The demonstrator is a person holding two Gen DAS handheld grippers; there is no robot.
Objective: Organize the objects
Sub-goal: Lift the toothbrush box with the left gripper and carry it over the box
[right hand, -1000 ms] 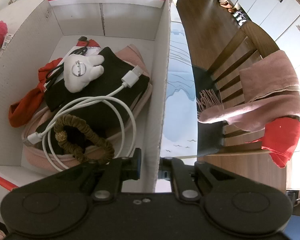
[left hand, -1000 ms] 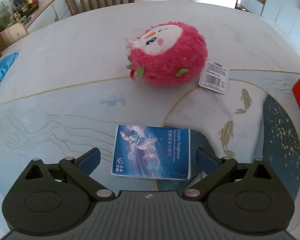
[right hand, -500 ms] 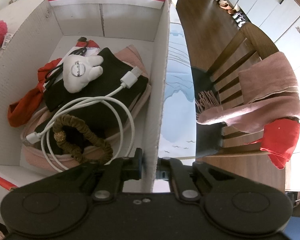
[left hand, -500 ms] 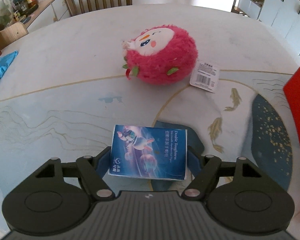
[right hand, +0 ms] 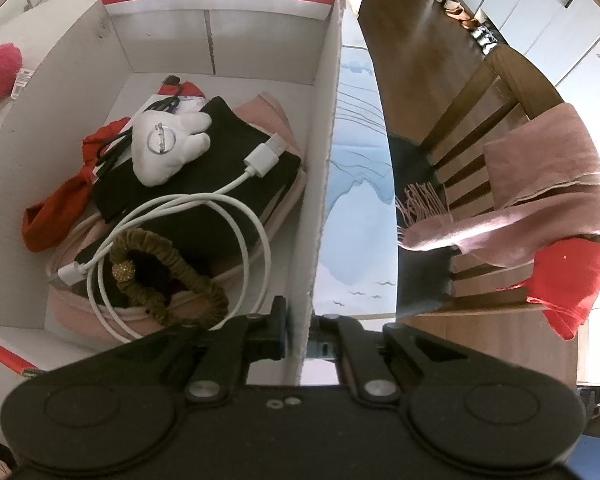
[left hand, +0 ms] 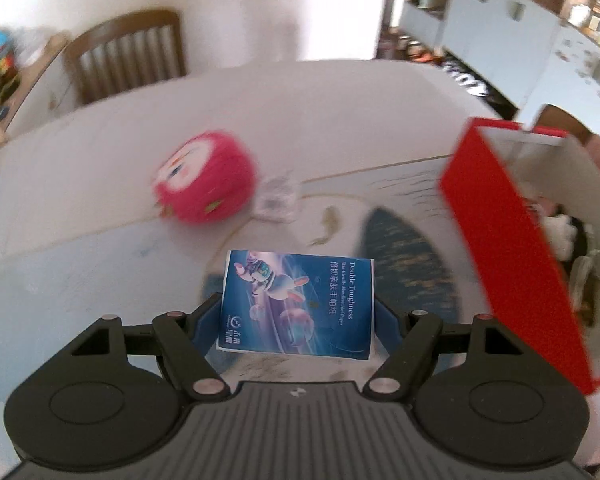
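Note:
A blue tissue pack (left hand: 298, 304) hangs above the table, and my left gripper (left hand: 298, 320) is shut on its two sides. Behind it a pink round plush (left hand: 206, 176) with a paper tag (left hand: 278, 200) lies on the table. The red-and-white box (left hand: 512, 248) stands at the right. My right gripper (right hand: 298, 330) is shut on that box's right wall (right hand: 324, 160). Inside lie a white cable (right hand: 236, 208), a brown scrunchie (right hand: 168, 280), a white tooth plush (right hand: 166, 148), black cloth (right hand: 204, 200) and red cloth (right hand: 56, 216).
A wooden chair (left hand: 128, 56) stands behind the table's far edge. Another chair (right hand: 480, 128) draped with a pink scarf (right hand: 540, 200) is right of the box, beyond the table edge. White cabinets (left hand: 500, 32) line the far right.
My left gripper closed on the tissue pack and lifted it off the table, swinging right so the red box came into view. The right gripper stayed on the box wall.

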